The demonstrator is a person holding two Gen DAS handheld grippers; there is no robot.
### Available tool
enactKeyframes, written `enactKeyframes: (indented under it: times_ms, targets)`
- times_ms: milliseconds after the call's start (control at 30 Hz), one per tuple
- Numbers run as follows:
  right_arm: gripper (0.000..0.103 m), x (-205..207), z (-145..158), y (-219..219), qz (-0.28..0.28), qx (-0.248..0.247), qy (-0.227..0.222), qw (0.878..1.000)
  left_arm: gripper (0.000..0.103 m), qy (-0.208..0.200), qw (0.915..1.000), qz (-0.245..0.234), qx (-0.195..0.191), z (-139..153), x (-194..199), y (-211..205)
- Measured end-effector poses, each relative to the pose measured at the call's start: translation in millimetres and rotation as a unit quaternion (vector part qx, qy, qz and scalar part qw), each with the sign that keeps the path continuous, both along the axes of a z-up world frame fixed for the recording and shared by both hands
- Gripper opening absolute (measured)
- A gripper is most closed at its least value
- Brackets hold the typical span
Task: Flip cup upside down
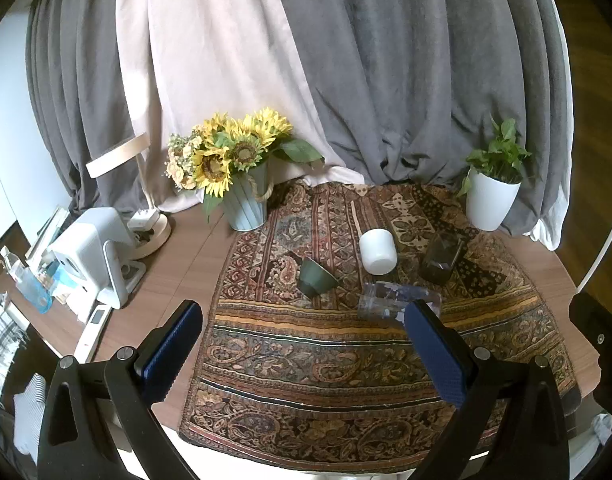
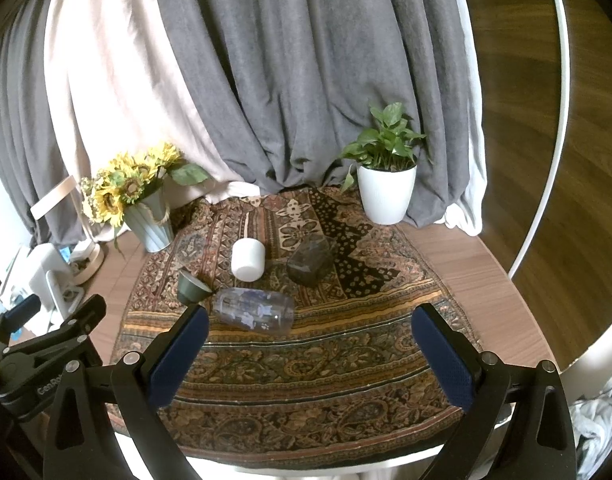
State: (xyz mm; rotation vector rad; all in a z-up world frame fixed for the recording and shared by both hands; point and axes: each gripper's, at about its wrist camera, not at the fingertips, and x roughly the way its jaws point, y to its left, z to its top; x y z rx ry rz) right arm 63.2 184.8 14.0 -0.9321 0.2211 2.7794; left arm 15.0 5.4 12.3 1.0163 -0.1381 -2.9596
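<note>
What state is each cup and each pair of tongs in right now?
White cup: upside down on the cloth.
Green cup: tipped on its side.
Clear cup: lying on its side.
Dark glass cup: tilted over.
Left tongs: open, empty.
Right tongs: open, empty.

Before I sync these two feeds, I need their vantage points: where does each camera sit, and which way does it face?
Left wrist: sits on the left gripper, facing across the patterned cloth to the curtains; its open blue-padded fingers show, the right gripper's edge at right.
Right wrist: sits on the right gripper, facing likewise; its open fingers show, the left gripper at left.
Shared: white cup, green cup, clear bottle, sunflowers, potted plant.
</note>
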Motion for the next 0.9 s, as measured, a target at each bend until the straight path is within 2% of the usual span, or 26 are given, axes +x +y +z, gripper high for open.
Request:
enactKeyframes:
  times_ms: [900]
  targets:
    - [0.102, -3.2, -2.4, 1.2, -0.008, 0.0, -0.005, 1.0, 0.103, 0.004, 1.0, -0.001, -0.003, 1.9, -6.6, -1.6]
